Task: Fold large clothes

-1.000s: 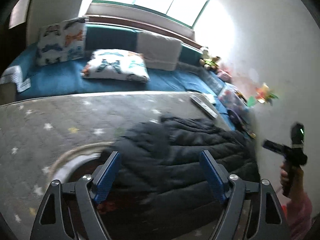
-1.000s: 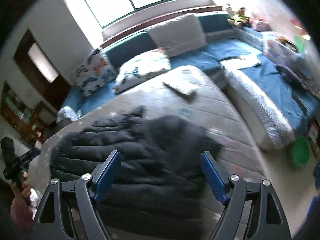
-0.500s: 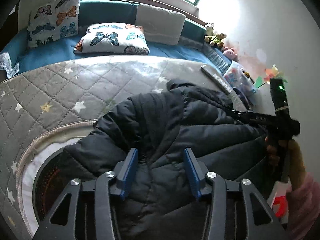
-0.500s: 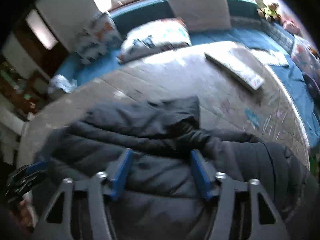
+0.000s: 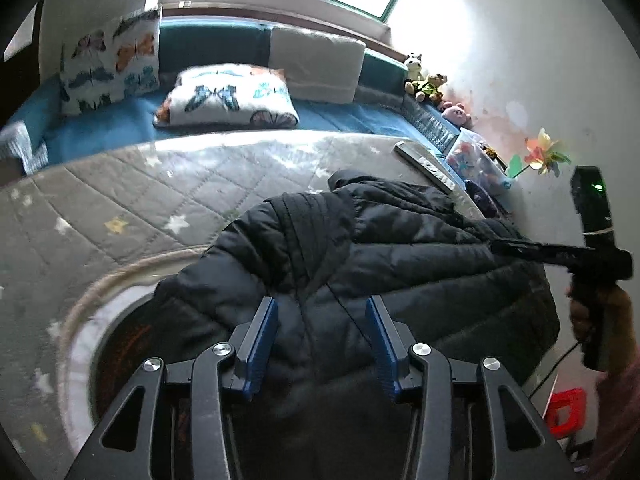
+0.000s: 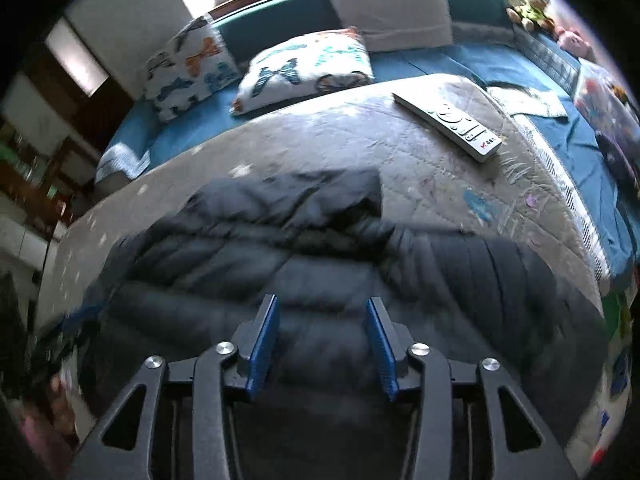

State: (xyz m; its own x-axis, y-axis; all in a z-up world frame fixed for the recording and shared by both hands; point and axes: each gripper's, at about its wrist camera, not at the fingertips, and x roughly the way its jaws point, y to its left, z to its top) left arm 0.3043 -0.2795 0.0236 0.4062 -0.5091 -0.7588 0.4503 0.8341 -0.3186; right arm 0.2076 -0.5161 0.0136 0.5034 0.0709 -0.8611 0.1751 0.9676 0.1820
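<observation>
A grey quilted mattress stretches ahead of both claws. The black puffer jacket lies crumpled on it, directly under and ahead of the left gripper and right gripper, each part-spread with fabric between the fingers, not pinched. A remote lies ahead-right of the right claw.
</observation>
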